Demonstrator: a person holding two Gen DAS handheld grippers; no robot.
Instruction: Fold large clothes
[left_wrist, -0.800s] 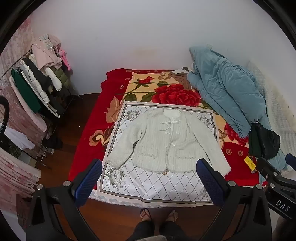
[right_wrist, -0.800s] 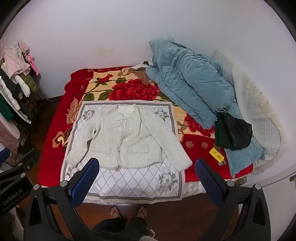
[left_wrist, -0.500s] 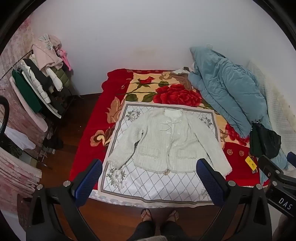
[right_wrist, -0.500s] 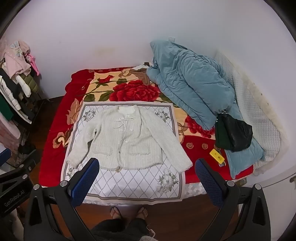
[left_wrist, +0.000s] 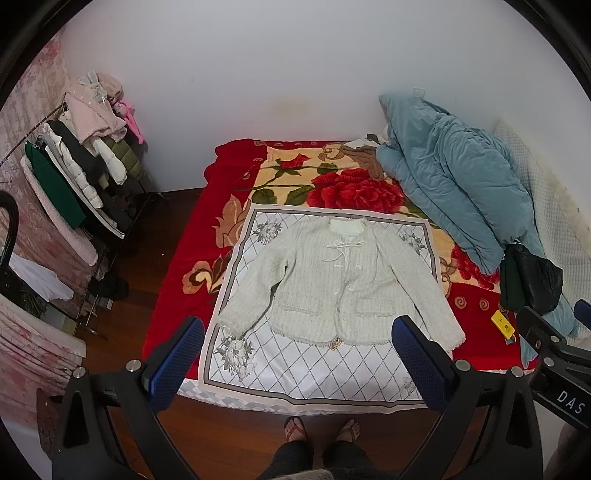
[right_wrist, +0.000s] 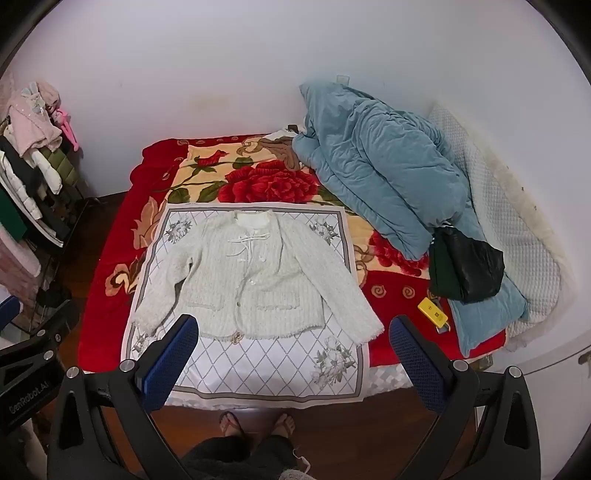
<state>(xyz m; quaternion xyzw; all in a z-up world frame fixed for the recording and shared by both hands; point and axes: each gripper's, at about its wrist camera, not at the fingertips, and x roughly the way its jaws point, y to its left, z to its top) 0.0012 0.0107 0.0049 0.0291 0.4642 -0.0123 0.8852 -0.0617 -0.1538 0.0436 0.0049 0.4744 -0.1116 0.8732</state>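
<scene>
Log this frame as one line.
stage: pre-grasp | cardigan: flat, unfolded on patterned cloth | left gripper: open, empty | right gripper: open, empty

Around my spread cardigan (left_wrist: 340, 284) the patterned cloth (left_wrist: 295, 365) lies bare on every side, while to its right the blue quilt (left_wrist: 450, 192), black bag (left_wrist: 532, 277) and yellow tag (left_wrist: 503, 325) crowd the bed (left_wrist: 184, 266).
</scene>
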